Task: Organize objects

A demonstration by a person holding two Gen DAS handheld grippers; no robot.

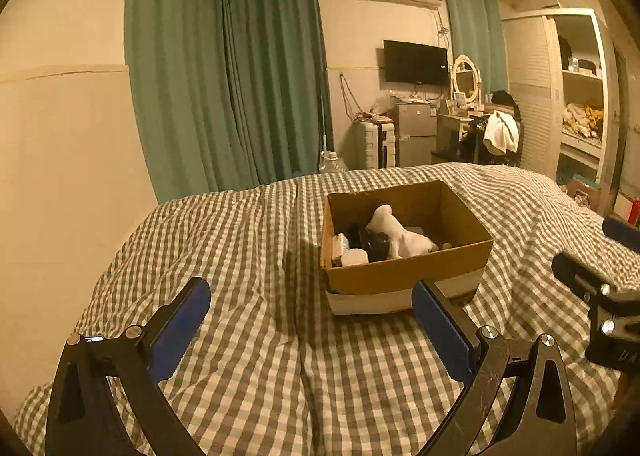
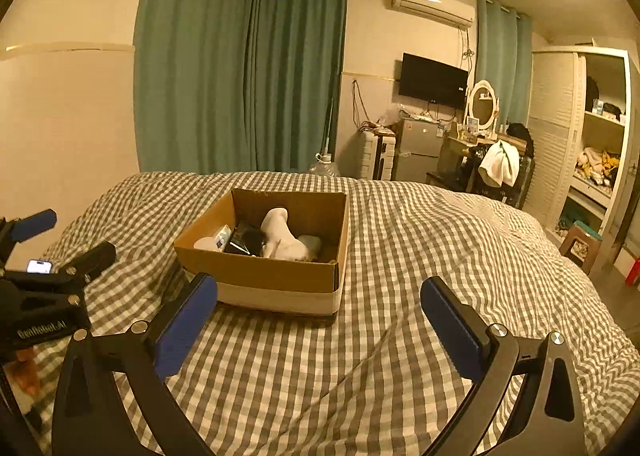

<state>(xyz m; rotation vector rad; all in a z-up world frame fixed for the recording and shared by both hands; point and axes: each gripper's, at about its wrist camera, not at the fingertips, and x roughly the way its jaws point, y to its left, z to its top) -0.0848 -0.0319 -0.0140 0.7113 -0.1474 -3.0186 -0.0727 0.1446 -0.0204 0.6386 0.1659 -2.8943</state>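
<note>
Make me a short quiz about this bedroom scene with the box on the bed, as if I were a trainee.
1. True or false: the cardboard box on the checked bedspread is empty.
2. Multiple choice: the jaws of the left gripper and right gripper are A) both clamped on the box, B) both open and holding nothing, C) one open, one shut.
3. Fill in: the tallest thing in the box is a ____ soft item.

Key
1. False: it holds several things.
2. B
3. white
</note>
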